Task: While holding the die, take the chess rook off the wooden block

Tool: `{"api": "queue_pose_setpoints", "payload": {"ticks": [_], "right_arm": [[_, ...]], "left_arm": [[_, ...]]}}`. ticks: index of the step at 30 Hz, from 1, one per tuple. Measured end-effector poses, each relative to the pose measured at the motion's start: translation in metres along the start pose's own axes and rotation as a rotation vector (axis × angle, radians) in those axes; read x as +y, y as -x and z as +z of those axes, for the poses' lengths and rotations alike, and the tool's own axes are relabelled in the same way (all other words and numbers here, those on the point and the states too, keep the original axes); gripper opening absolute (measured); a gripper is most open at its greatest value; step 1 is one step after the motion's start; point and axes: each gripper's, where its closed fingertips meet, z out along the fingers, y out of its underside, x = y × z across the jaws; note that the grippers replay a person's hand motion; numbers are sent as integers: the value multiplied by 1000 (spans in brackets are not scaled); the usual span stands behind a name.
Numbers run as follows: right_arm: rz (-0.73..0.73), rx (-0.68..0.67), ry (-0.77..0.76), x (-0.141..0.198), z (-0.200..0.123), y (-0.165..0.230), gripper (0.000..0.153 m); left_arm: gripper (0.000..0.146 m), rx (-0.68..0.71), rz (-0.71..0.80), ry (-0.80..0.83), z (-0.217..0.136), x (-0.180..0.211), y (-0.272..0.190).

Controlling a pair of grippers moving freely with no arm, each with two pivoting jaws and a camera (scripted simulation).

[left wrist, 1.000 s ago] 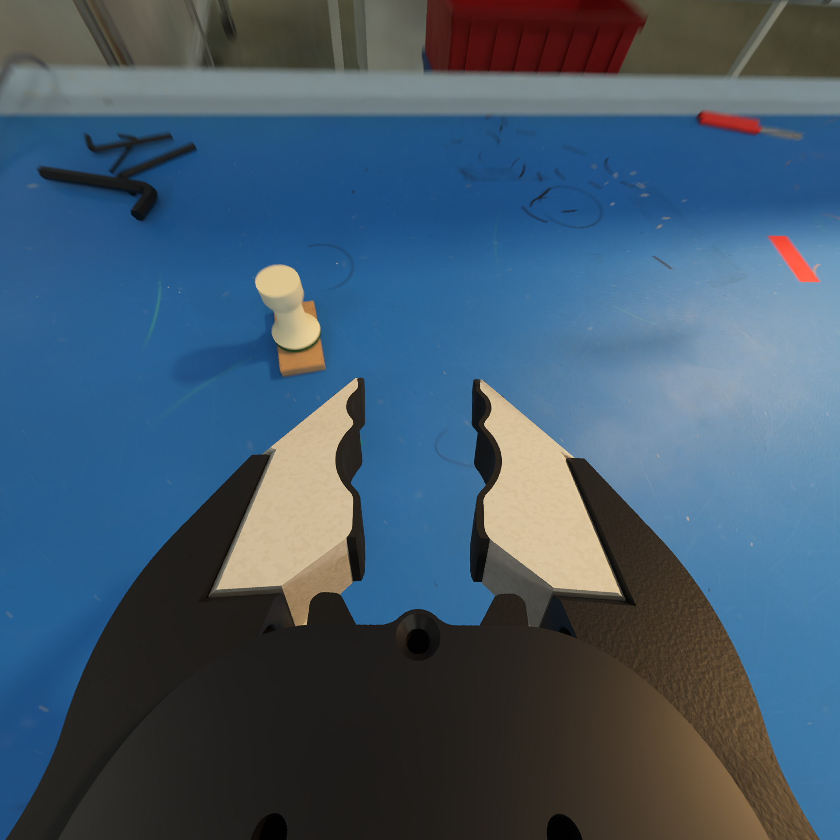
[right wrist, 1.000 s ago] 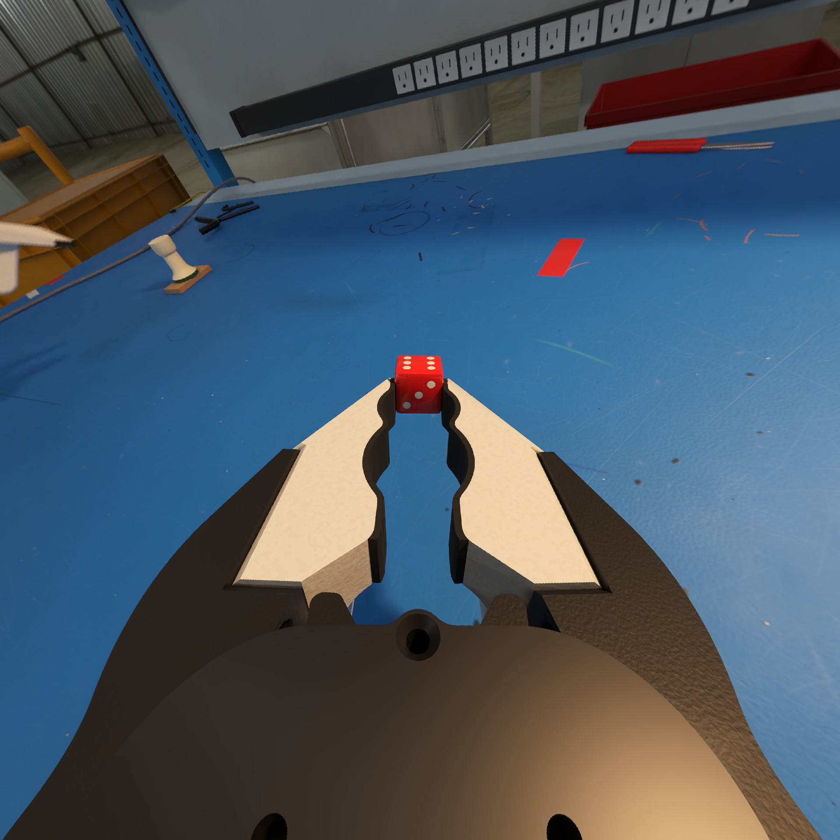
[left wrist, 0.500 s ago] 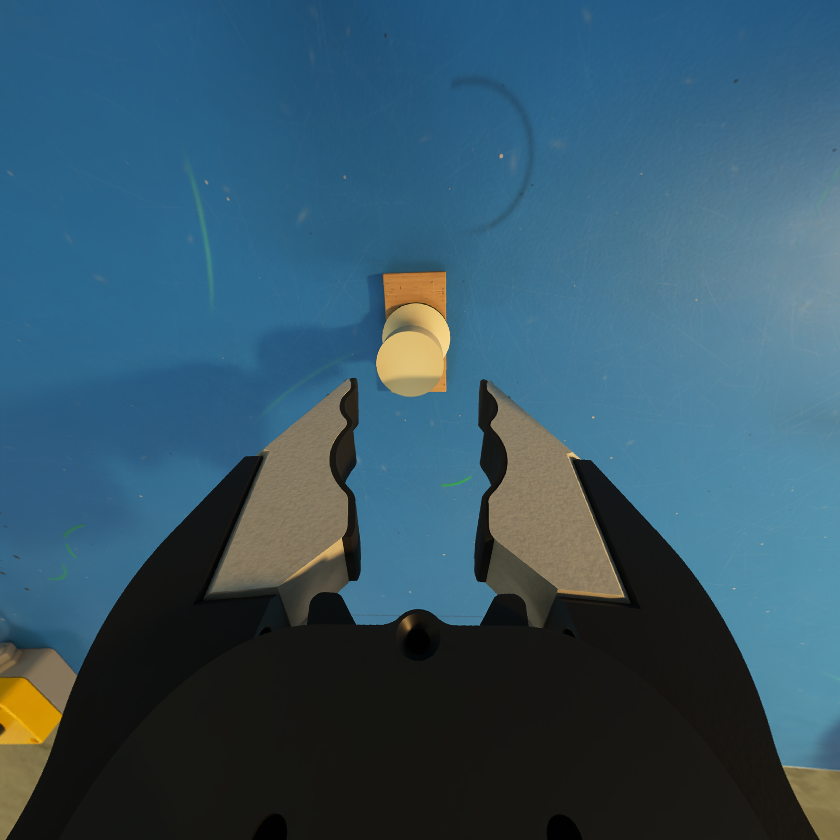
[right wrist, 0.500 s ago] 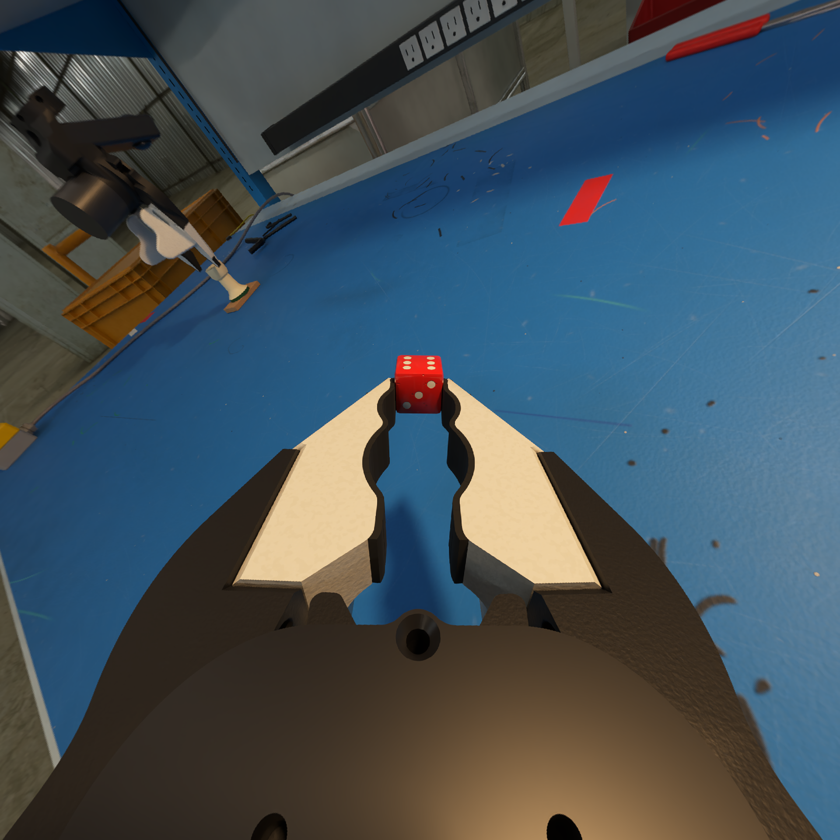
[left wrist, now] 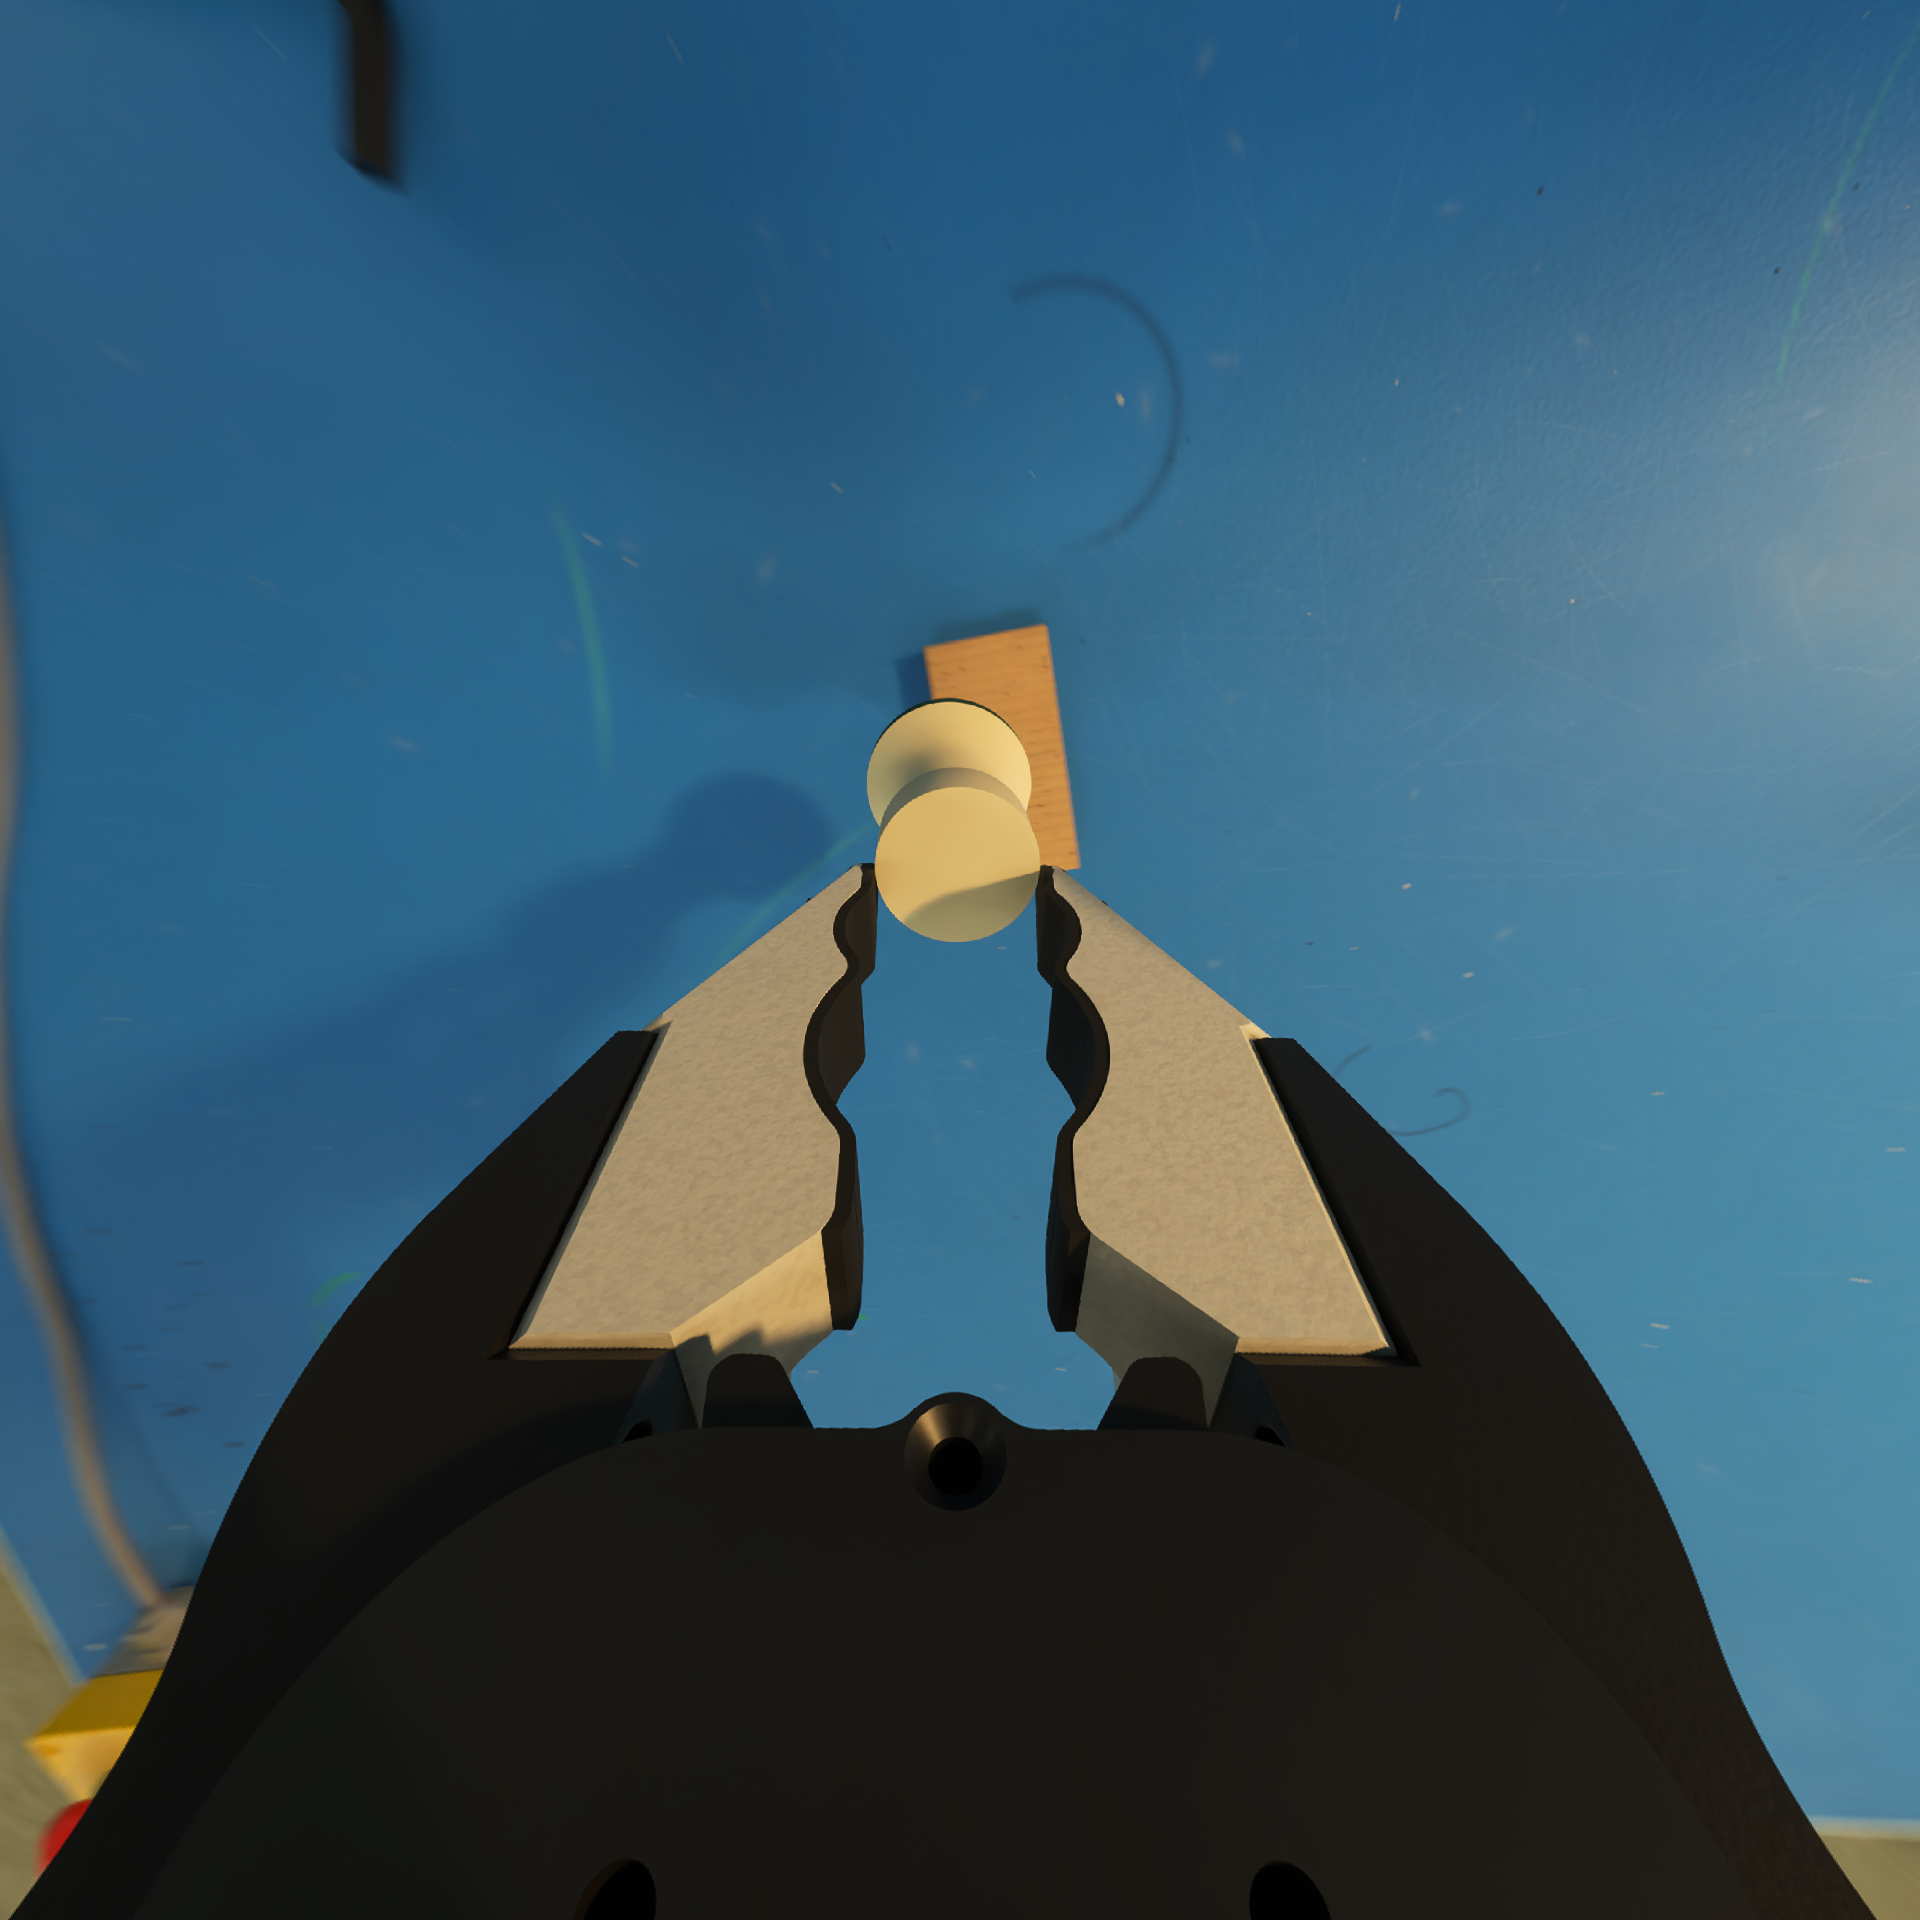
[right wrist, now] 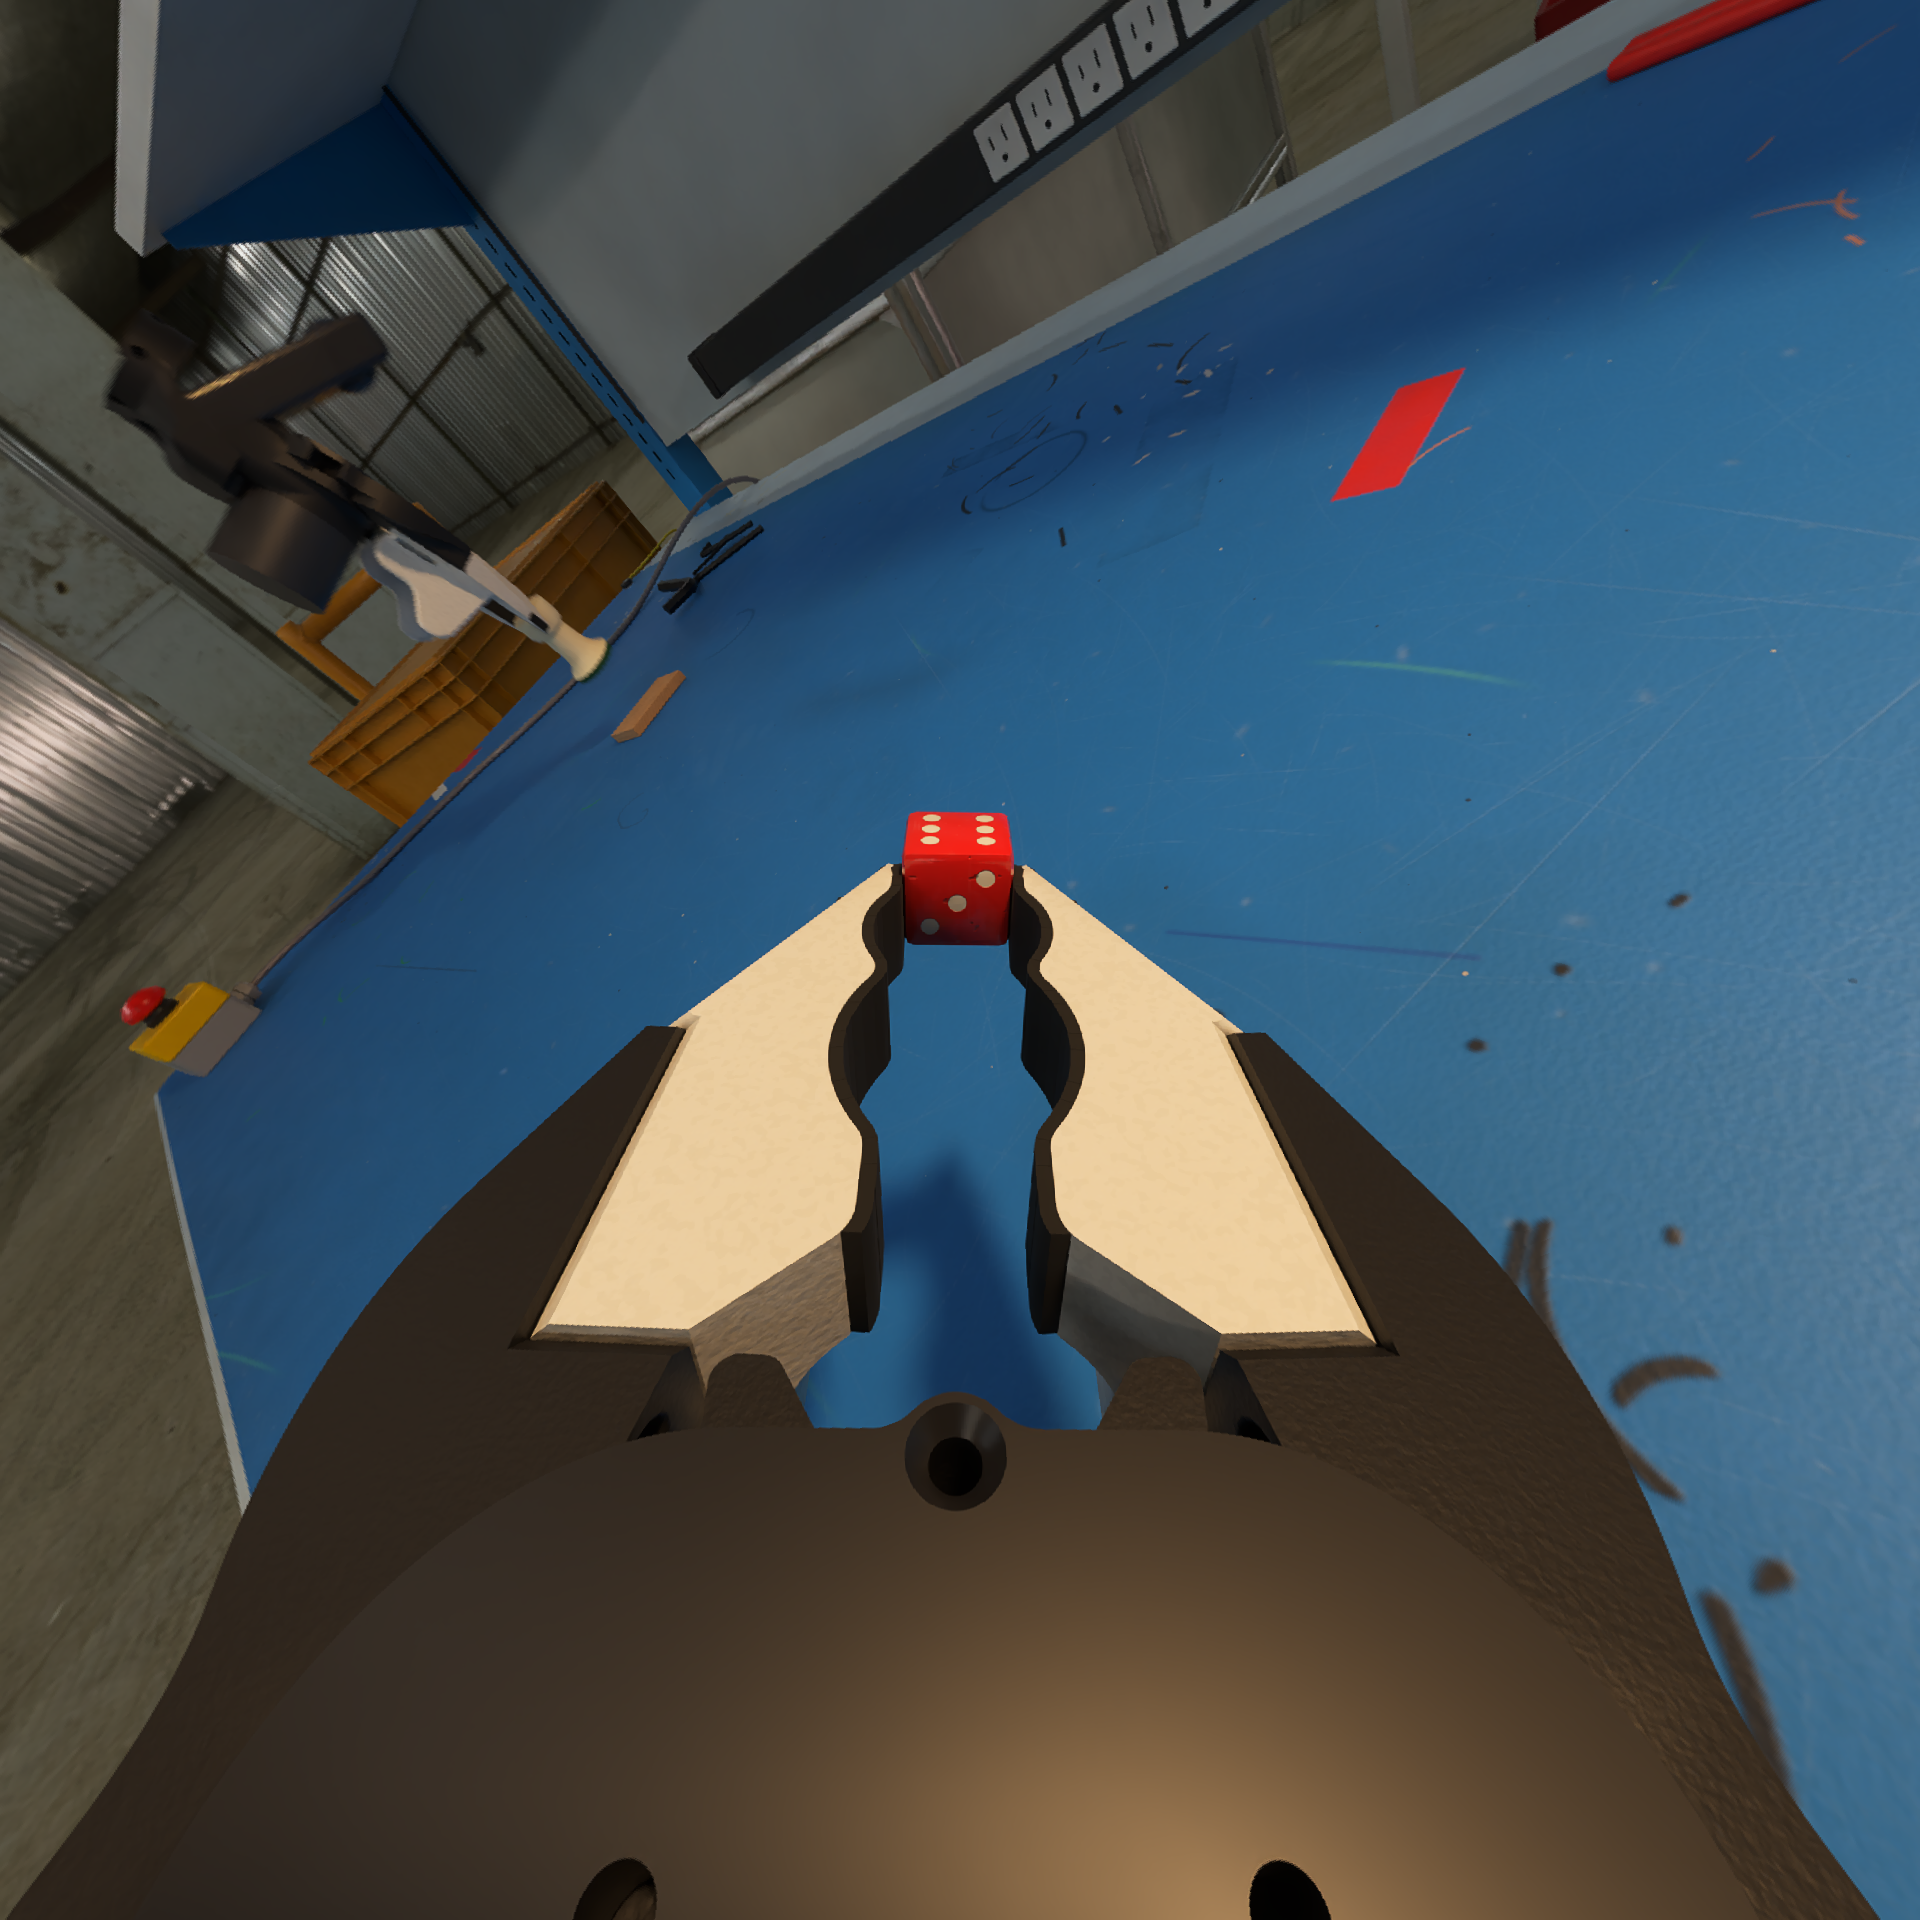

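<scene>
In the left wrist view my left gripper (left wrist: 956,883) is shut on the cream chess rook (left wrist: 951,821), gripped at its top end. The rook hangs above the blue table, clear of the wooden block (left wrist: 1003,717), which lies flat just beyond it. In the right wrist view my right gripper (right wrist: 956,904) is shut on the red die (right wrist: 956,878) at its fingertips, above the table. Far left in that view the left gripper (right wrist: 540,623) holds the rook (right wrist: 582,655) lifted above the bare block (right wrist: 649,707).
The blue table (right wrist: 1351,831) carries black hex keys (right wrist: 712,556), a red tape strip (right wrist: 1397,434) and a yellow box with a red button (right wrist: 182,1018) at its left edge. A black tool end (left wrist: 369,88) shows top left in the left wrist view. An orange crate (right wrist: 468,675) stands off the table.
My left gripper closed on the rook and raised it off the wooden block. My right gripper tilted further while keeping the die.
</scene>
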Motion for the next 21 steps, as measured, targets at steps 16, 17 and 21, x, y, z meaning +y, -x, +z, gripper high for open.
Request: {"api": "queue_pose_setpoints", "payload": {"ticks": [16,17,21], "right_arm": [[-104,34,8,4,5,12,19],[-112,38,10,4,5,12,19],[-132,50,15,6,4,12,19]], "left_arm": [[30,-684,574,-718,-187,-30,-32],[30,-738,625,-734,-192,-30,-40],[30,-860,747,-741,-195,-22,-56]]}}
